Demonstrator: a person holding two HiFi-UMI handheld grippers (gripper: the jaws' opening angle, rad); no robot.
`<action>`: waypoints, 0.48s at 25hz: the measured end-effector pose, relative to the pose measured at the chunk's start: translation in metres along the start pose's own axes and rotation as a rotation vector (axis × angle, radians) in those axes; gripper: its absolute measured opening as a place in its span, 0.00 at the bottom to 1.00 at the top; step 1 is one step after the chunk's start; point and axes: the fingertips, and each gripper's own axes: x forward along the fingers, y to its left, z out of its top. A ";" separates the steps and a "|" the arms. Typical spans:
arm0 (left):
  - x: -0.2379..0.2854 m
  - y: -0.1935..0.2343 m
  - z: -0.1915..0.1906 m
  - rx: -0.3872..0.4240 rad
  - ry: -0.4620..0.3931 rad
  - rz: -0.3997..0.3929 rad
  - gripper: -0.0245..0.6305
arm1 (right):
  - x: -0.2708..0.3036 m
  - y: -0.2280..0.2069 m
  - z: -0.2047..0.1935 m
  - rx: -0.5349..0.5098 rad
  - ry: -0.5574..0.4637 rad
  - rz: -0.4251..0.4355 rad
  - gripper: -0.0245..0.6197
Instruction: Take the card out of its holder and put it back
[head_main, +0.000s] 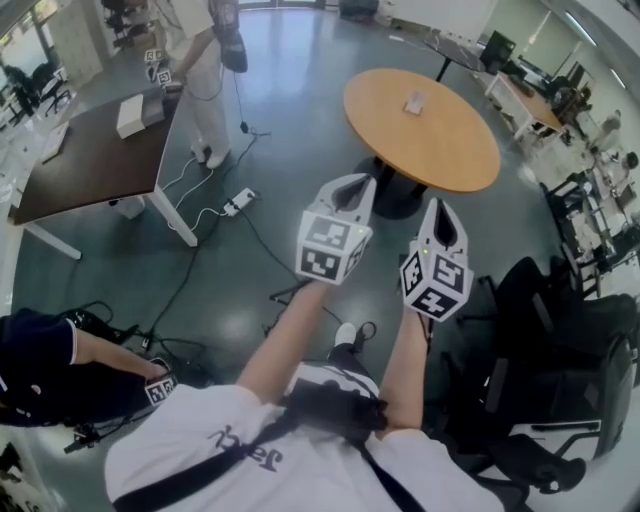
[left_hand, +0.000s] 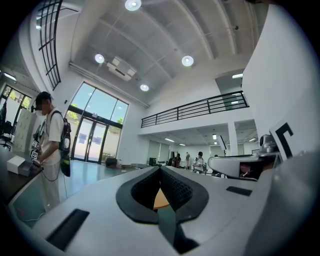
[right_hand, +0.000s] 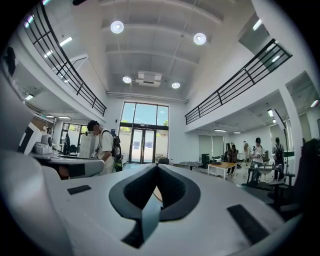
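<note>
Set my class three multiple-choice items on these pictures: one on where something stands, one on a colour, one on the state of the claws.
1. Where does the card holder stand?
A. on the round table
B. on the floor
C. on a black chair

2. What colour is the round table's top?
A. white
B. orange-brown
C. black

3. How do the left claw and the right claw stand?
A. both wide open
B. both shut and empty
C. one shut, one open

Answers:
1 A: the head view shows the holder on the tabletop, ahead of both claws.
2 B: the top looks like warm orange-brown wood.
3 B: in each gripper view the jaws meet at the tip with nothing between them.
</note>
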 end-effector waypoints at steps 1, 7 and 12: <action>0.006 -0.001 -0.002 0.001 0.007 0.001 0.05 | 0.005 -0.003 0.000 -0.002 0.000 0.004 0.06; 0.061 -0.014 0.003 0.013 -0.001 -0.017 0.05 | 0.048 -0.042 0.003 -0.010 -0.005 0.007 0.06; 0.119 -0.018 0.002 0.036 0.001 -0.004 0.05 | 0.093 -0.080 0.016 -0.027 -0.046 0.041 0.06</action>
